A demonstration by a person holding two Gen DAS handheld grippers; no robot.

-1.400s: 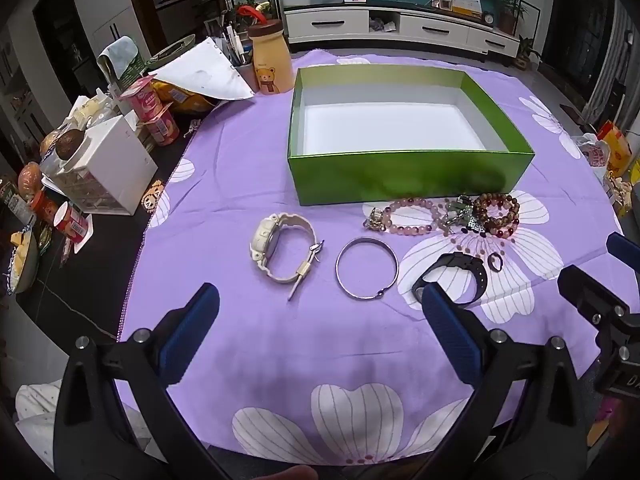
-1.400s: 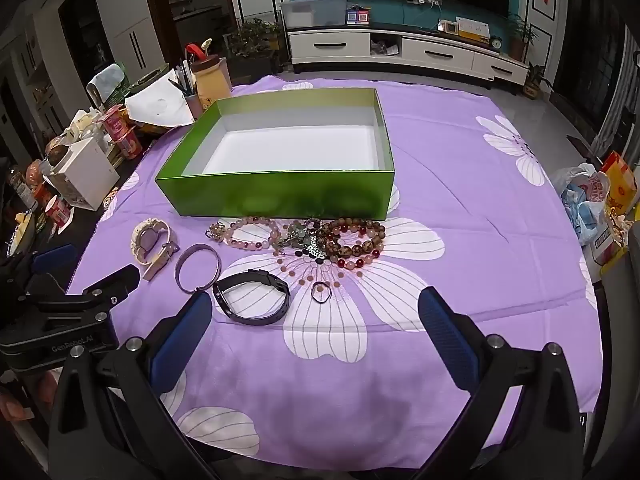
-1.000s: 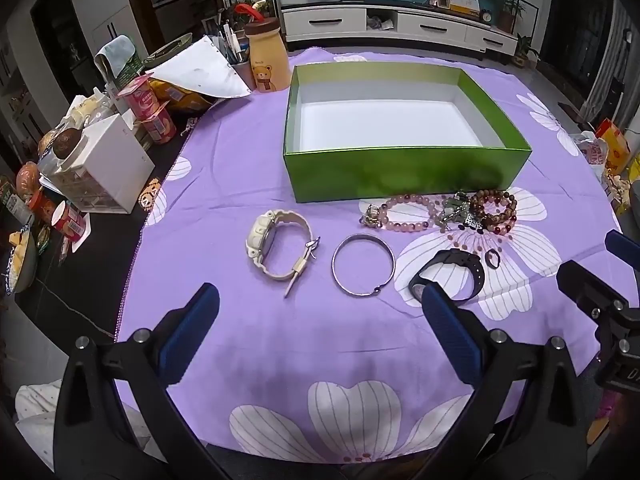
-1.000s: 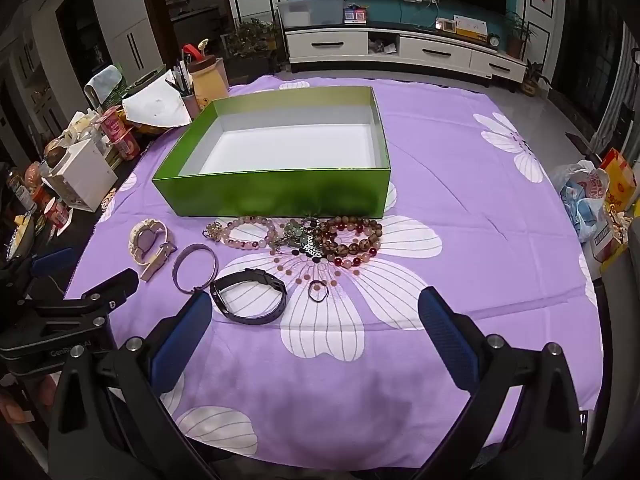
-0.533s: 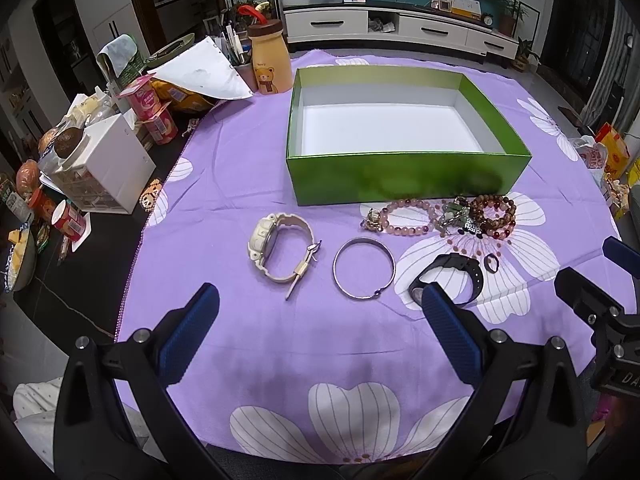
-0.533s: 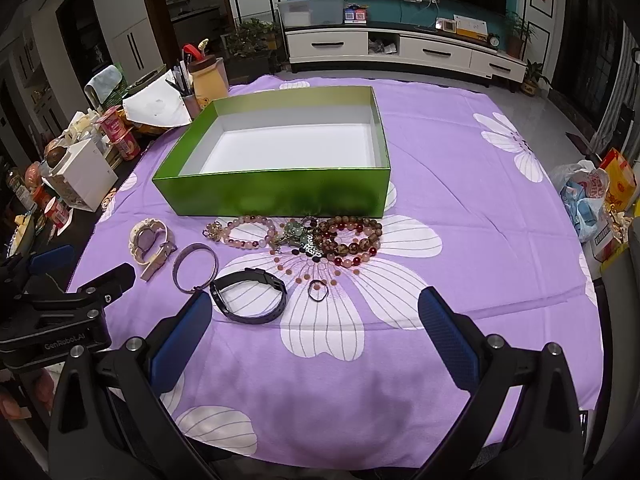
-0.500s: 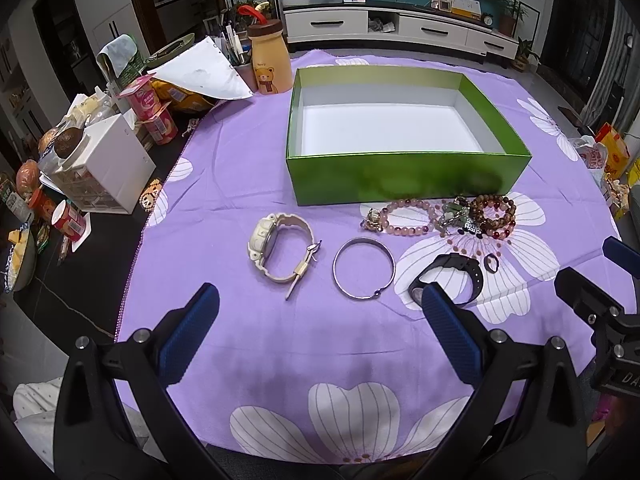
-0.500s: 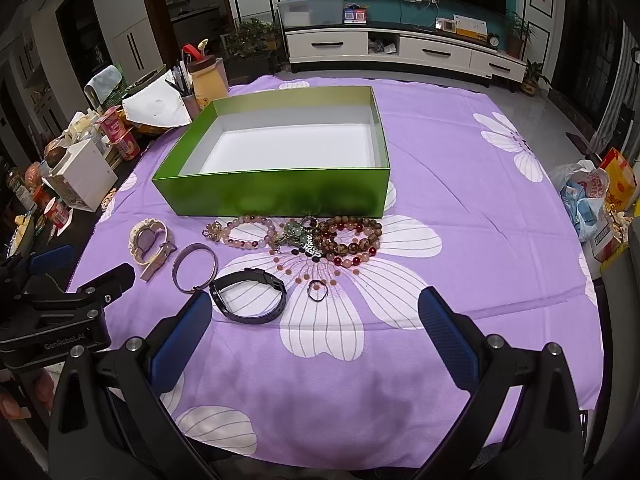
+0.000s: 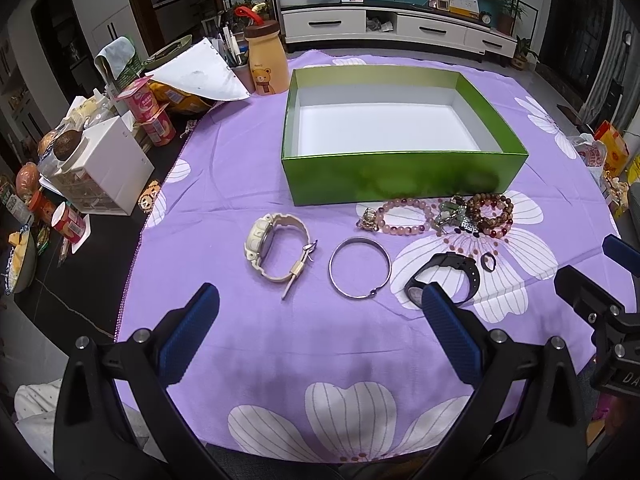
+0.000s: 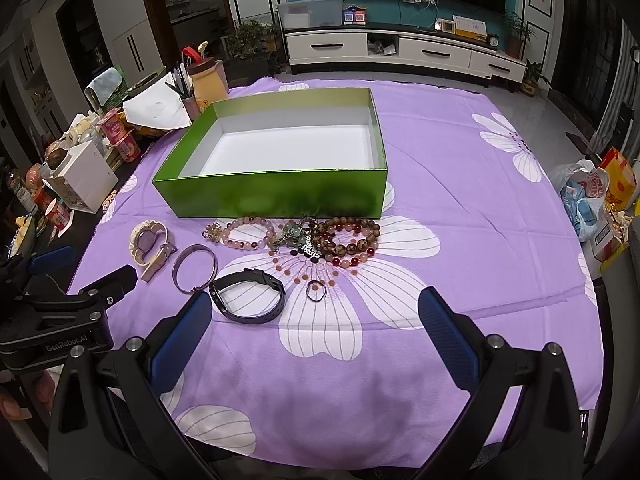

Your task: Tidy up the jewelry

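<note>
A table is seen covered by a purple flowered cloth (image 9: 224, 168). A green box (image 9: 400, 178), open-topped with a white inside, is set near the far middle of the table – nothing is seen inside it. Off the cloth's left edge, a white drawer unit (image 9: 104, 168) and a bear jar (image 9: 267, 62) are seen among clutter.

The left gripper (image 9: 320, 320) is held low over the near edge, jaws spread wide, nothing between them. The right gripper (image 10: 314, 322) is held the same way at the near edge – jaws spread, nothing pinched.

All jewelry is laid on the cloth in front of the box's near wall. A cream watch (image 9: 272, 252) is placed farthest left, standing on its side. A black band (image 10: 248, 296) is laid toward the near edge, partly hidden behind a left finger in the left view. A silver bangle (image 9: 359, 268) is laid flat between watch and band, apart from both. A pink bead bracelet (image 9: 404, 220) is placed just in front of the box wall. Brown bead bracelets (image 9: 490, 212) are piled to its right, with a tangle of green charms (image 10: 294, 236) between the two, touching both. A small dark ring (image 10: 316, 291) is laid just right of the black band.
</note>
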